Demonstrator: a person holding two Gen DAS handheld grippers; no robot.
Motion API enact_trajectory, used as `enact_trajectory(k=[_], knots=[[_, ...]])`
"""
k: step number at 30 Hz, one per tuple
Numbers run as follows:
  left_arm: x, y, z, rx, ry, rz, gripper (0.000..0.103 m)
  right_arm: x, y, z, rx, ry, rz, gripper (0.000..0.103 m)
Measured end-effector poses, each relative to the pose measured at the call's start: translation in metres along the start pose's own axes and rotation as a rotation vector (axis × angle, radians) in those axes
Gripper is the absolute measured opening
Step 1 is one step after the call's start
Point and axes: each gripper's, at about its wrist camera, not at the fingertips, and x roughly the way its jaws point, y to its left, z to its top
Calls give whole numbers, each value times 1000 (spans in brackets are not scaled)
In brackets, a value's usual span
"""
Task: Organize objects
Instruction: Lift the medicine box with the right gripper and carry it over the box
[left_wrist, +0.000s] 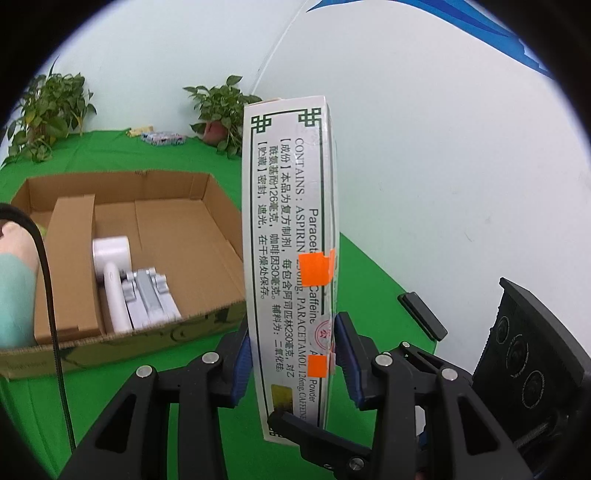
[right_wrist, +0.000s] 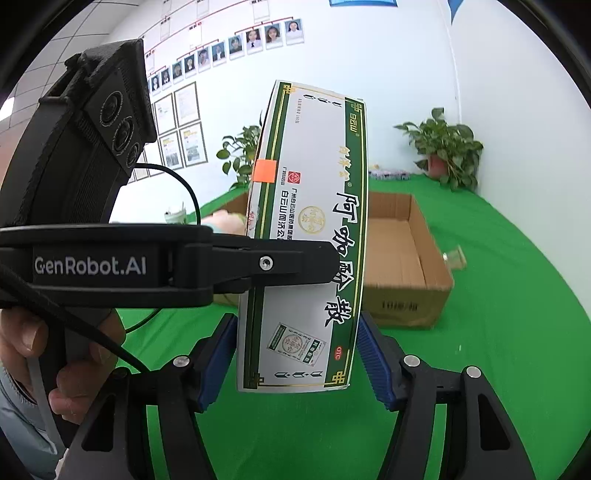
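A white and green medicine box (left_wrist: 288, 236) with orange stickers is held upright in the air. My left gripper (left_wrist: 293, 354) is shut on its narrow sides near the lower end. In the right wrist view the same medicine box (right_wrist: 314, 229) stands between my right gripper's (right_wrist: 295, 354) blue pads (right_wrist: 373, 358); the left pad touches it, and a thin gap shows at the right pad. The left gripper's finger (right_wrist: 258, 264) crosses the box front. An open cardboard box (left_wrist: 122, 236) sits on the green cloth to the left, holding white and grey items (left_wrist: 129, 288).
The cardboard box also shows behind the medicine box in the right wrist view (right_wrist: 402, 258). Potted plants (left_wrist: 225, 110) (left_wrist: 48, 107) stand along the white wall. Small packets (left_wrist: 162, 138) lie at the table's back. A small glass jar (right_wrist: 456, 258) sits right of the carton.
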Motion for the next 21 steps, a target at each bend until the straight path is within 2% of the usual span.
enact_trajectory(k=[3,6,15,21], knots=[[0,-2,18,7,-15,-6,40,-2,-5,15,-6,-16,-3,62],[6,0,39,-6,3,2,39,0,-13,35,-7,-27,-11,62],[33,20,98,-54,63,37,39,30,-43,100,38,43,35,62],[62,51,108,-123,116,44,39,63,-58,122,73,115,62,61]])
